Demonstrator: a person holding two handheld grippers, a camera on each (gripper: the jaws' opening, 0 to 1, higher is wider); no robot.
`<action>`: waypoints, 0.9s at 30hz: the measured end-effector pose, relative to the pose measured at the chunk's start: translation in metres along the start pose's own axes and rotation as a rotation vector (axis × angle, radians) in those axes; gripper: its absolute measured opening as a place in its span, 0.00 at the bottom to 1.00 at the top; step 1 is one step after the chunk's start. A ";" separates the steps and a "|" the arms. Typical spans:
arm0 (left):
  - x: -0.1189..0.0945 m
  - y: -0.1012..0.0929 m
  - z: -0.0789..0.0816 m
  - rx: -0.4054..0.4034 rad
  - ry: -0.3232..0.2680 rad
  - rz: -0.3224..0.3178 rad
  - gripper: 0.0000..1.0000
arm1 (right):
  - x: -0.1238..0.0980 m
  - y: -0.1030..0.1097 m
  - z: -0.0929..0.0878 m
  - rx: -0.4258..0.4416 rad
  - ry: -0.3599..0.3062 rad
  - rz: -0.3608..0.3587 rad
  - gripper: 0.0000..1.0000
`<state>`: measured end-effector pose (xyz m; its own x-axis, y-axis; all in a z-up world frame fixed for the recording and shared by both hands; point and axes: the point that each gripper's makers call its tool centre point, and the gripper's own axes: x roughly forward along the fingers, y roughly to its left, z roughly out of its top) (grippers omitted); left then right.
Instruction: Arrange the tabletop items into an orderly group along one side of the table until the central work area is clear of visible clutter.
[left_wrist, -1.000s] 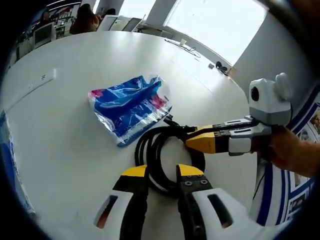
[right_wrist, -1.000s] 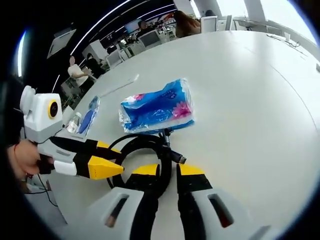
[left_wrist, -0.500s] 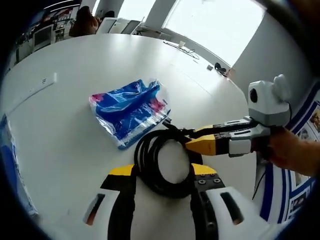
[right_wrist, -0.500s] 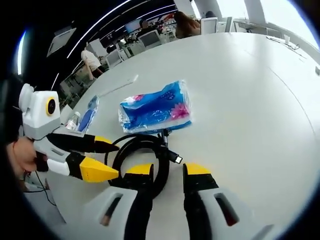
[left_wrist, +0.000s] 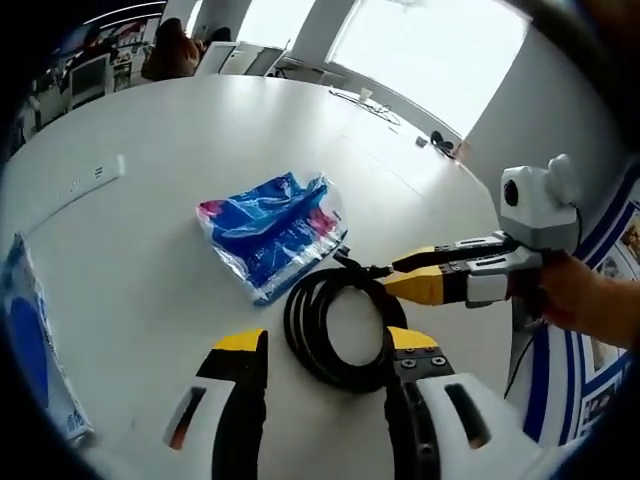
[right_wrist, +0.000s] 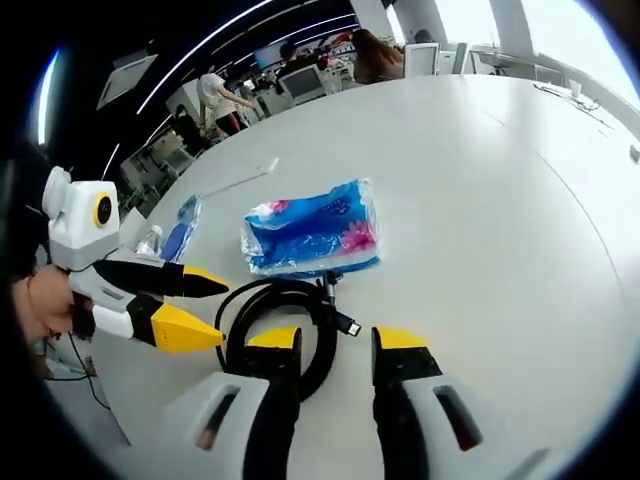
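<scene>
black cable (left_wrist: 338, 328) coiled beside blue packet (left_wrist: 272, 230)

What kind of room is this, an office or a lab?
Most likely an open-plan office or meeting area: a big white table, desks with computer monitors behind it, and large bright windows.

We can read no words or numbers anywhere; the print on the blue packet (left_wrist: 272, 233) is too blurred for us to make out
</scene>
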<state>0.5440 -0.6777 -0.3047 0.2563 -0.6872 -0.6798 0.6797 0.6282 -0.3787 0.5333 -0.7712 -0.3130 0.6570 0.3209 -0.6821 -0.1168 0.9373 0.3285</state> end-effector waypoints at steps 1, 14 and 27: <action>-0.002 0.001 0.000 -0.002 -0.002 0.000 0.46 | 0.000 0.000 0.001 -0.005 -0.001 -0.002 0.26; -0.018 0.005 0.008 0.011 -0.032 0.013 0.49 | -0.007 0.011 0.018 -0.045 -0.034 0.009 0.28; -0.043 0.010 0.008 0.012 -0.067 0.033 0.52 | -0.011 0.030 0.027 -0.100 -0.046 0.039 0.30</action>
<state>0.5453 -0.6445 -0.2747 0.3245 -0.6892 -0.6478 0.6781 0.6470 -0.3486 0.5431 -0.7505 -0.2783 0.6834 0.3531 -0.6389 -0.2149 0.9338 0.2862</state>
